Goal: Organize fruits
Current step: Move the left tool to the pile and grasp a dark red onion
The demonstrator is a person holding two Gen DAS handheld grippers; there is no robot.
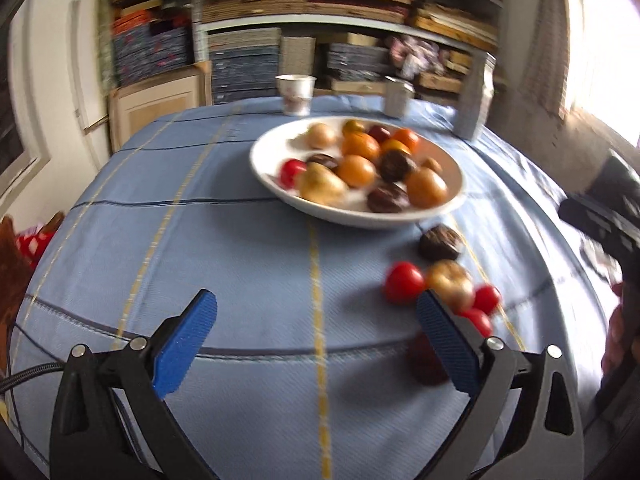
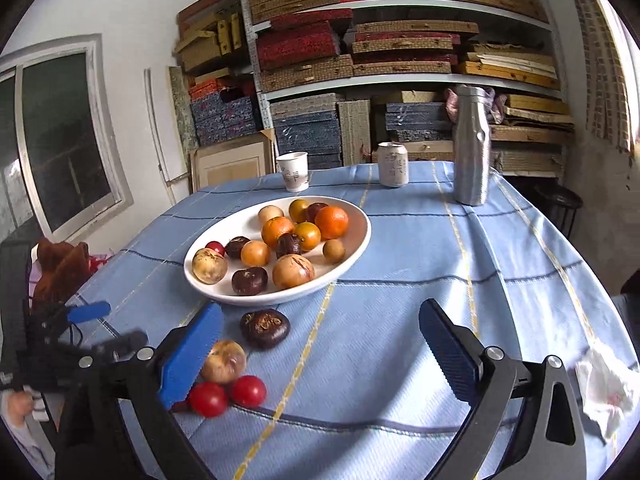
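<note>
Hovering over the blue checked tablecloth (image 2: 400,280) we go, and our left gripper (image 1: 316,312) is spread wide, blue-padded fingers (image 1: 188,344) with nothing between them. Our right gripper (image 2: 320,340) is just as wide, and it carries nothing either!

Ahead of us sits the wide white ceramic bowl (image 2: 352,216), loaded with fruit: bright orange tangerines (image 2: 331,222), pale tan round fruits (image 2: 209,265) and dark brown wrinkled ones (image 2: 249,281). We see the same bowl (image 1: 268,176) from the left wrist, though that view is blurred.

Loose fruit lies on the cloth just in front of the bowl. A dark brown wrinkled fruit (image 2: 265,328) rests nearest the rim, a pale tan onion-shaped fruit (image 2: 224,361) is just beside it, and two small red cherry tomatoes (image 2: 226,396) touch each other below. This cluster sits right against our right gripper's left finger. From the left wrist we find it (image 1: 448,284) by the right finger, along with another dark fruit (image 1: 426,360) partly hidden behind that pad.

At the far edge stand a white paper cup (image 2: 293,171), a pale drink can (image 2: 393,164) and a tall silver metal bottle (image 2: 471,148). A crumpled white tissue (image 2: 608,384) lies at our right.
</note>
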